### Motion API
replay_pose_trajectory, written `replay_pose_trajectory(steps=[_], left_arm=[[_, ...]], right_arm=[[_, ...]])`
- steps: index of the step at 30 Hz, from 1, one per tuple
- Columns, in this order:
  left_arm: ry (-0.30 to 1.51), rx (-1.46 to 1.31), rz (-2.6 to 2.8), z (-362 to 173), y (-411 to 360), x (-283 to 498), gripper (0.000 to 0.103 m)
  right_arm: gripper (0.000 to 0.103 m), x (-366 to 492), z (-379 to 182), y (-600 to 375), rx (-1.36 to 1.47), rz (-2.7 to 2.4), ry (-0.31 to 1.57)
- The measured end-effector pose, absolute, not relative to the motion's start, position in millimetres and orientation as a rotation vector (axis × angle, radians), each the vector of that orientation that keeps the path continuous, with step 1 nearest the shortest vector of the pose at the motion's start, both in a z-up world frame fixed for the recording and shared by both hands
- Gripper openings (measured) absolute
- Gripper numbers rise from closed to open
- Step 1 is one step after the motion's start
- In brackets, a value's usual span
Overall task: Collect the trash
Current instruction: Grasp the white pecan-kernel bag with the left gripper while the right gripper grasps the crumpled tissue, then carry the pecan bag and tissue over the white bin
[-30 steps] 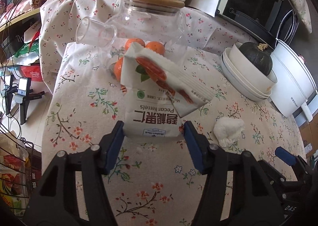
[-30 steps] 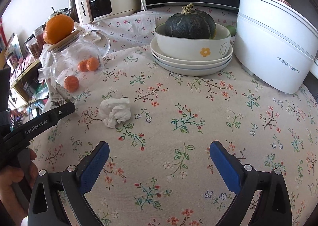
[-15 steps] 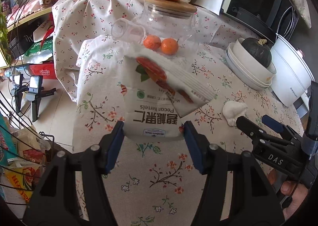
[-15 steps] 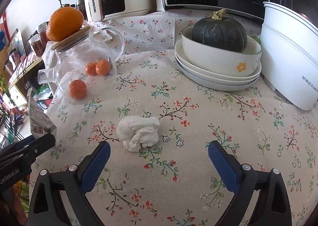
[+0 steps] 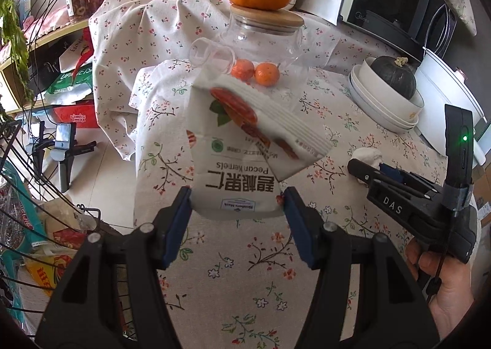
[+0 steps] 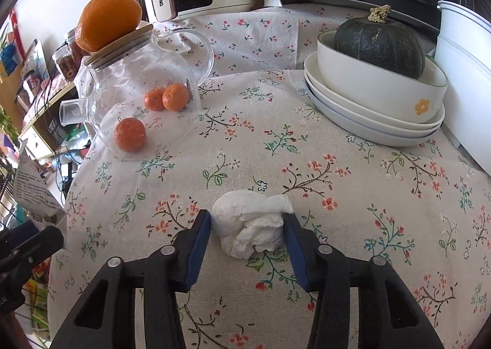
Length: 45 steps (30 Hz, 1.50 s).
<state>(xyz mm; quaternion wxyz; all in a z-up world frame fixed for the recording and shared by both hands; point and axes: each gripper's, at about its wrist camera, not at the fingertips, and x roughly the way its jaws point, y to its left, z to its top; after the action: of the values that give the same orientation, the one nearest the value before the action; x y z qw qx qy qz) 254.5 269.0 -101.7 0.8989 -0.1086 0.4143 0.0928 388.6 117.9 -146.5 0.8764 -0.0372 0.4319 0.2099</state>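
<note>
My left gripper (image 5: 236, 209) is shut on a white pecan-kernel snack bag (image 5: 242, 146) and holds it above the table's left edge; the bag also shows in the right wrist view (image 6: 30, 189). A crumpled white tissue (image 6: 250, 228) lies on the floral tablecloth. My right gripper (image 6: 247, 228) has closed in around the tissue, both blue pads touching its sides. In the left wrist view the right gripper (image 5: 380, 171) hides most of the tissue (image 5: 366, 154).
A glass teapot (image 6: 138, 94) with an orange on its lid and small mandarins (image 6: 165, 97) beside it stands at the back left. Stacked white bowls with a green squash (image 6: 377, 39) and a white cooker (image 6: 466, 73) stand at the right. A wire basket of bags (image 5: 36, 232) is off the table's left edge.
My right gripper moved forward to the tissue and closed its fingers onto it. My left gripper pulled back and left with the snack bag, away from the teapot.
</note>
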Motion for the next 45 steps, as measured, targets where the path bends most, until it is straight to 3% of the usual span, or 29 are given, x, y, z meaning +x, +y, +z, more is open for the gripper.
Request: replay_pose_trajectory(steps=[25,45], left_arm=[[0.826,-0.163,0.050,-82,195,258,0.062],[0.814,-0.087,-0.126,-64,86,254,0.062]], right_arm=[[0.032,337,-82,22,-0.090,0.344,0.841],[0.032,294,-47,-111,-0.050,0.187,0.827]])
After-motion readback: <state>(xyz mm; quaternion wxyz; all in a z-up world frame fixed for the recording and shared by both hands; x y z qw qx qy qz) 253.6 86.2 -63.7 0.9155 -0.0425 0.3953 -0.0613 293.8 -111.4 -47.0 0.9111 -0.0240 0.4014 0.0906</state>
